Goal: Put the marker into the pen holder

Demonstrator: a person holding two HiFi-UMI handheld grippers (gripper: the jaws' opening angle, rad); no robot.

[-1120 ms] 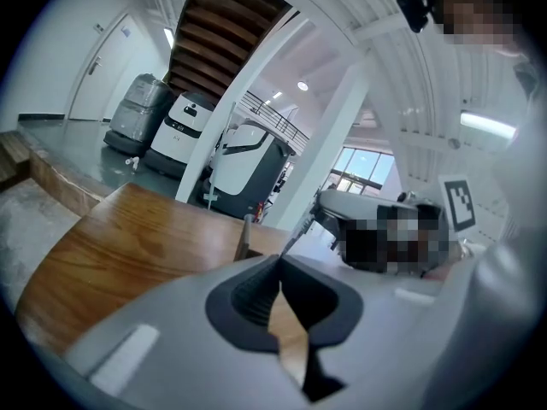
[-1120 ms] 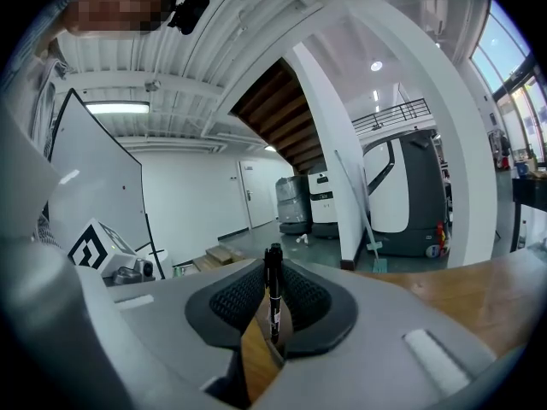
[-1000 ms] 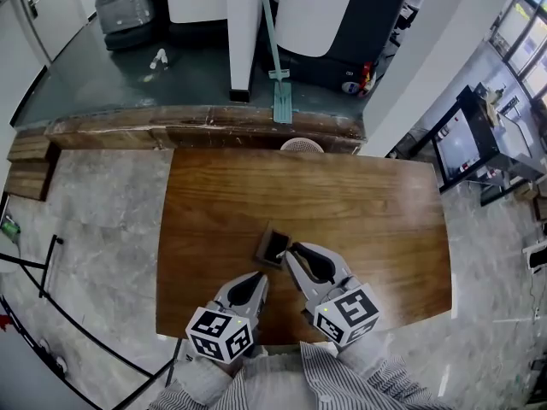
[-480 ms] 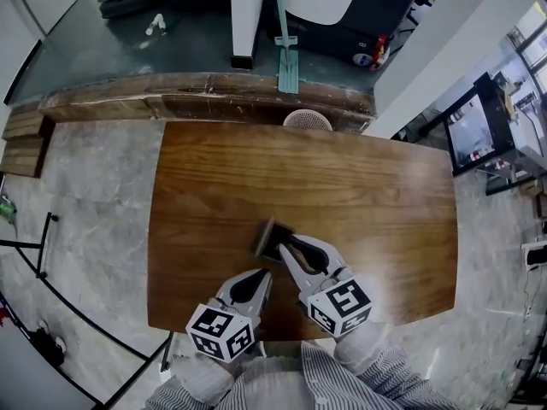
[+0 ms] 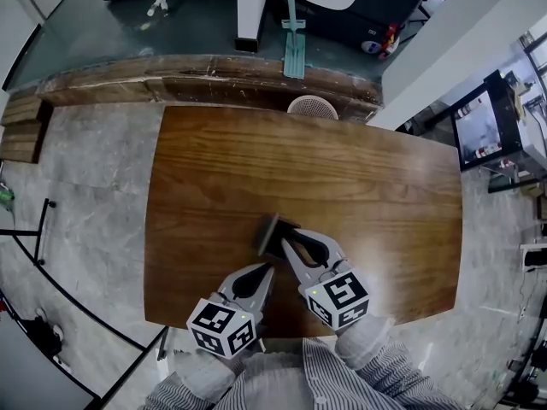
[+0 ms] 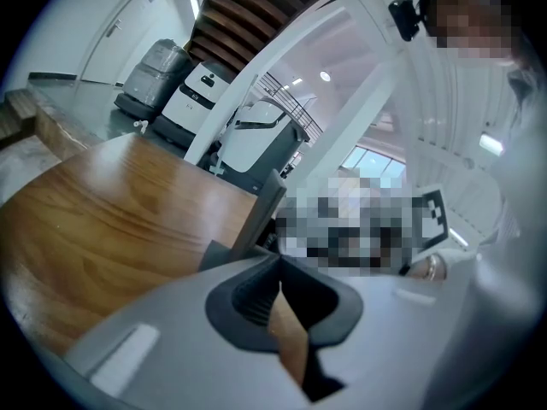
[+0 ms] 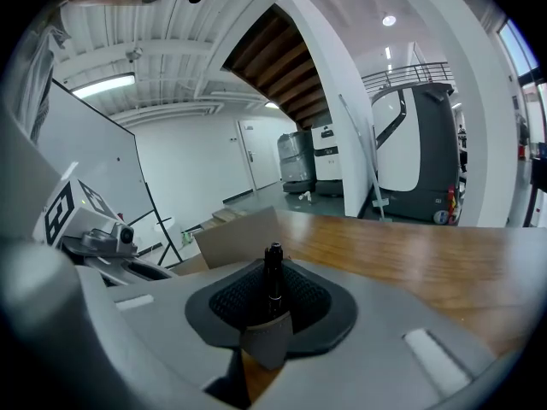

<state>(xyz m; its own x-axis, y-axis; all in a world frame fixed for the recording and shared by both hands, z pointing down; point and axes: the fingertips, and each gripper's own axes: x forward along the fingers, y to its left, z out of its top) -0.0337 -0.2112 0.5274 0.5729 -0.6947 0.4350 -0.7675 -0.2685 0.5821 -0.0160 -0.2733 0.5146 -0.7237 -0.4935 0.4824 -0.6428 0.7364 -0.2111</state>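
**Marker (image 7: 273, 282) held at the pen holder's (image 5: 273, 234) edge, not yet in**

The step in hand looks like the final lowering. The right gripper (image 5: 290, 243) is clamped on the marker, its tips at the near right side of the dark pen holder on the wooden table (image 5: 342, 182). The left gripper (image 5: 266, 271) sits just beside it, closer to the person, with its jaws pressed together on nothing.

To do this well, the marker's free end should be brought squarely over the opening before any release. The rim is narrow, and a tip that lands on the wall may tip the light holder or skid off. Keeping the marker in line with the holder's depth and opening the jaws only once the end is inside would be safest. The idle left gripper is near enough to steady the holder if it shifts.

The head view gives the layout: the holder near the table's middle and both grippers close on its near side. The marker itself is lost there behind the jaws. The right gripper view supplies it: a slim black barrel pinched between the pads, its end poking just past them, with the holder's flat wall behind and to the left. Neither view shows whether the end is over the opening. The left gripper view confirms that its jaws meet with only table wood visible beyond them.
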